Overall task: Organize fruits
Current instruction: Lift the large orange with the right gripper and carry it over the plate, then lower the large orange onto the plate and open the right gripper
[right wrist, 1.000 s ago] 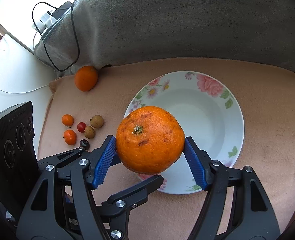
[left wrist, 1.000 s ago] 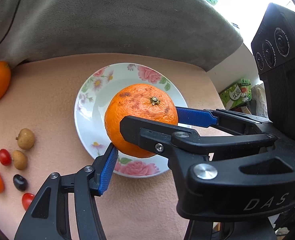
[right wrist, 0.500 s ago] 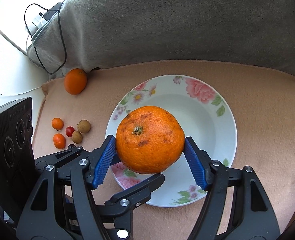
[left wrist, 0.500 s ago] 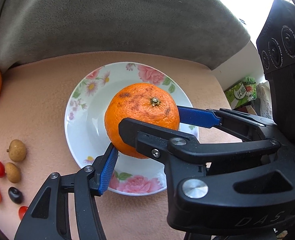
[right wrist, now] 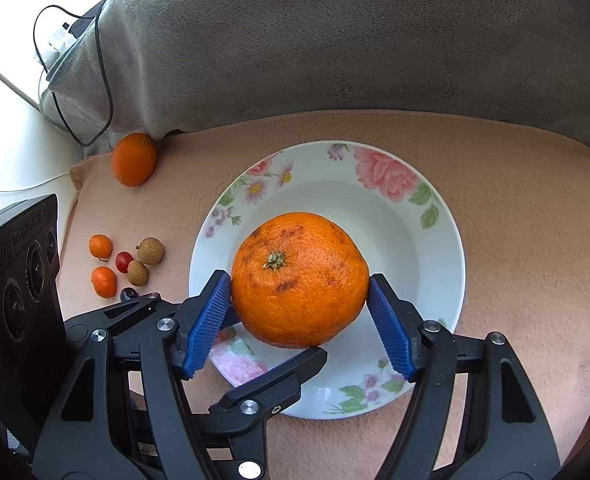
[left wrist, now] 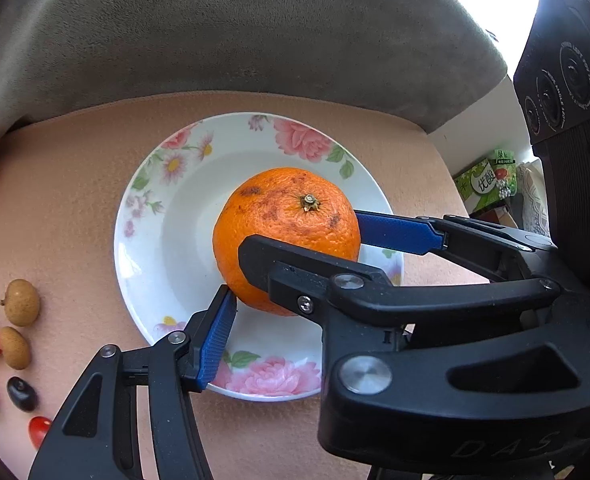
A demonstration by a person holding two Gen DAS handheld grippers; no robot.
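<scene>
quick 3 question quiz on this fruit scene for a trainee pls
1. Which hand-held gripper clamps the big orange over the plate?
2. True or false: tomatoes lie on the plate.
3. The other orange lies: A on the plate, B by the grey blanket, C in a gripper.
Key: 1 right hand-held gripper; 2 false; 3 B.

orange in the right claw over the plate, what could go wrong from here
The right claw grips the orange over the near side of the floral plate, not its middle; let go there, it may roll toward the rim. The left claw is crowded in too, one finger crossing close by the fruit, so opening either claw could knock the other or nudge the orange off the plate.
</scene>
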